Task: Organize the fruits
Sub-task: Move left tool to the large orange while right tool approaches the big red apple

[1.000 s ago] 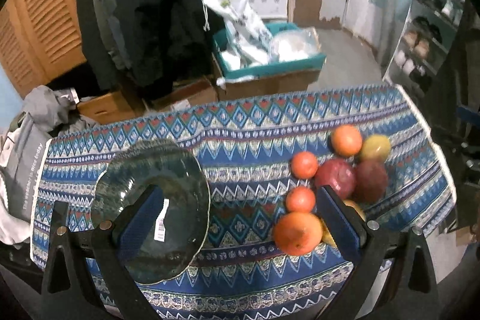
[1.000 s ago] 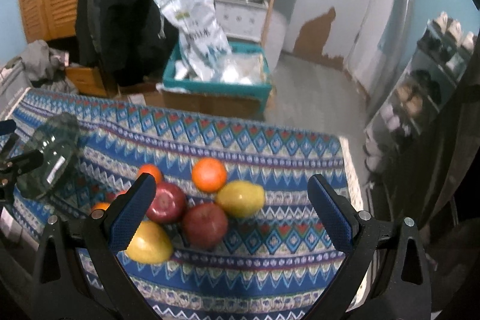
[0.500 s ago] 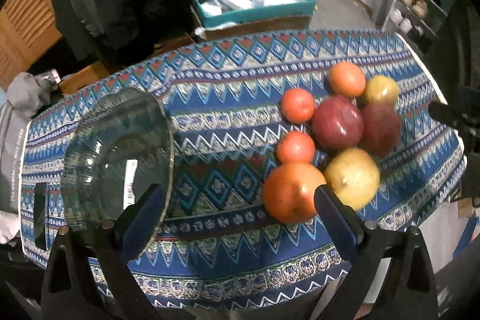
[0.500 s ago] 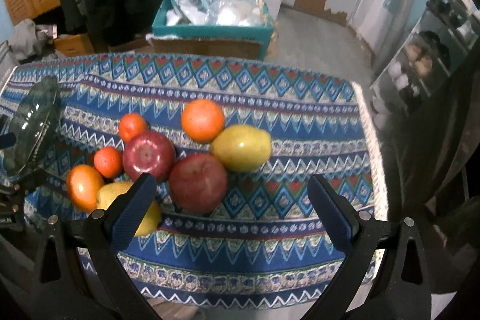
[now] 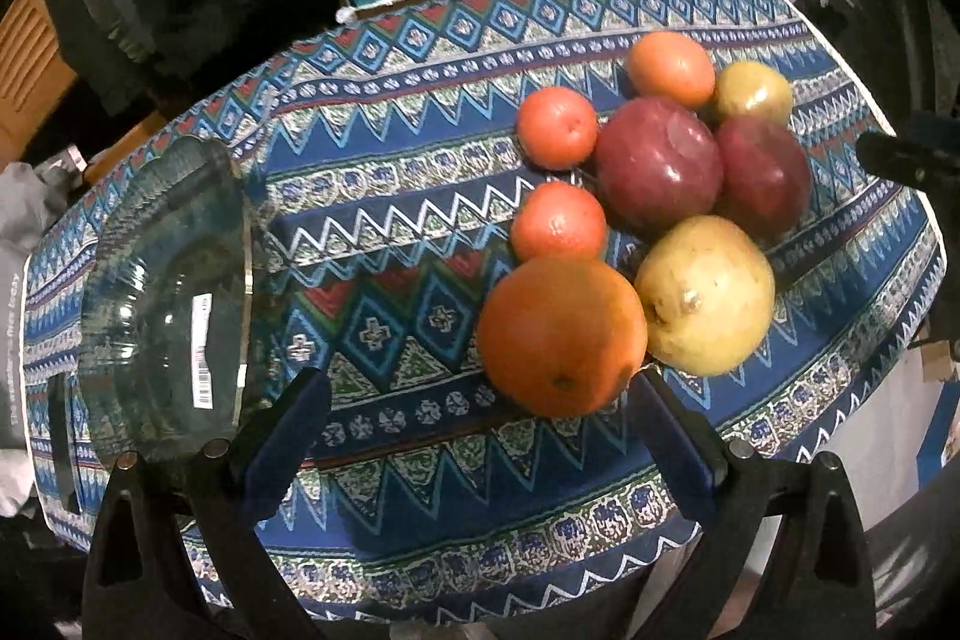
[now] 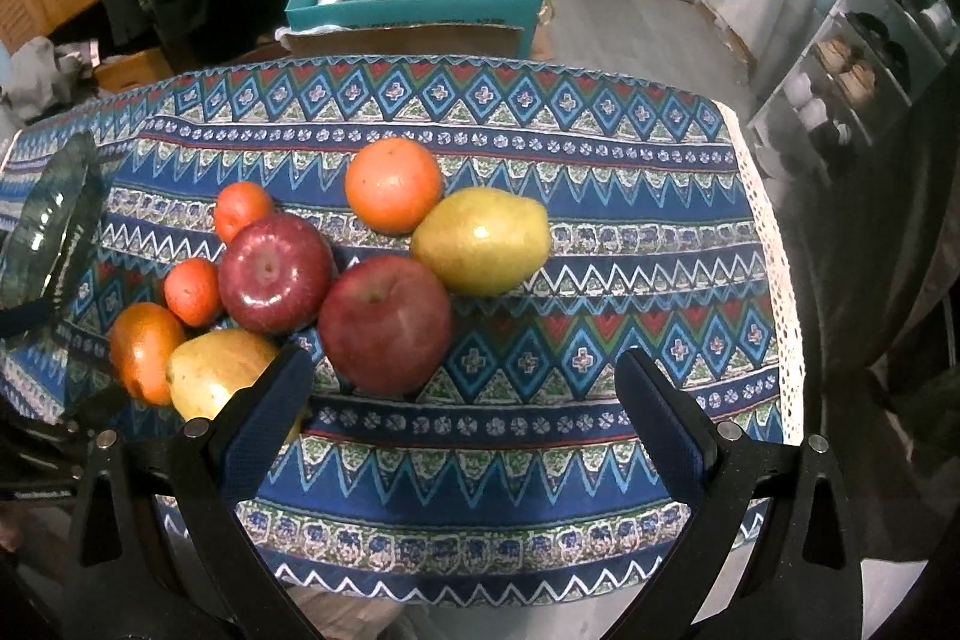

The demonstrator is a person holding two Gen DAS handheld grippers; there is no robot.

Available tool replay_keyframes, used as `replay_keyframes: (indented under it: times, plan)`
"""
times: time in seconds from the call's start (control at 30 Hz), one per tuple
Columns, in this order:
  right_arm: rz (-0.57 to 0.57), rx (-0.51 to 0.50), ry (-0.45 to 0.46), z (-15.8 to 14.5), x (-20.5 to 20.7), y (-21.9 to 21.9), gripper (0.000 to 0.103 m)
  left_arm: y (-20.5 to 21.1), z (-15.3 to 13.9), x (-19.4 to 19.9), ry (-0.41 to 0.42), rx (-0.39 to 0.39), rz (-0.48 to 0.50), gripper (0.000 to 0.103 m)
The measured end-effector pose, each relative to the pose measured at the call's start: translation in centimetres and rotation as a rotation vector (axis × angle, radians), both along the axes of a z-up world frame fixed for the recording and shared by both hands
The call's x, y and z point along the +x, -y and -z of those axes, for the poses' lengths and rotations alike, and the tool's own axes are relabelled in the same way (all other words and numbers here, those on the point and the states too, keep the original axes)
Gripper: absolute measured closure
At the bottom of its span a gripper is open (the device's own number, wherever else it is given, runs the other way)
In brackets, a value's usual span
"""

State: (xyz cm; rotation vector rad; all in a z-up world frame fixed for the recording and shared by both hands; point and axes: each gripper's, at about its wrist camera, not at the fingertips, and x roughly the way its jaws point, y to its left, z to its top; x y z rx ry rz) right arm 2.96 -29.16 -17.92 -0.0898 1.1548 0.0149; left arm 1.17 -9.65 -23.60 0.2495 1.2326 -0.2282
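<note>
Both tools hang empty over the blue zigzag-patterned tablecloth (image 6: 600, 244): the left gripper (image 5: 480, 418) has its blue-padded fingers spread wide at the bottom of its frame, and the right gripper (image 6: 465, 400) is equally wide apart, holding nothing. The 8 fruits lie bunched in 1 touching cluster, at centre right of the left view and centre left of the right view: a large orange (image 5: 561, 334), a yellow pear (image 5: 705, 295), 2 dark red apples (image 6: 276, 274), 2 small tangerines (image 5: 558, 127), another orange (image 6: 393, 184) and a second pear (image 6: 483, 241). The clear ribbed glass bowl (image 5: 120, 292) sits empty at lower left of the left view. The likely trouble is the crowding: closing on the large orange could nudge its neighbours and set round fruit rolling toward the cloth's edge. Compared with 0.5 s ago, both cameras are lower and closer, so the fruit looms larger and the large orange lies just beyond the left fingers.
</note>
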Motion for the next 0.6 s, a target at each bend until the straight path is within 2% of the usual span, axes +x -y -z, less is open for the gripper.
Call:
replay_keyframes:
  times: [0.2, 0.47, 0.6]
  plan:
    - [-0.007, 0.006, -0.019, 0.7, 0.3, -0.1, 0.003, 0.5, 1.2, 0.7, -0.043, -0.025, 0.005, 0.003]
    - [-0.023, 0.020, -0.070, 2.6, 0.9, -0.5, 0.003, 1.7, 2.6, 1.3, -0.073, -0.020, 0.033, 0.003]
    - [-0.039, 0.026, -0.091, 3.5, 1.4, -0.9, 0.003, 1.6, 3.3, 1.7, -0.092, -0.050, 0.034, 0.006]
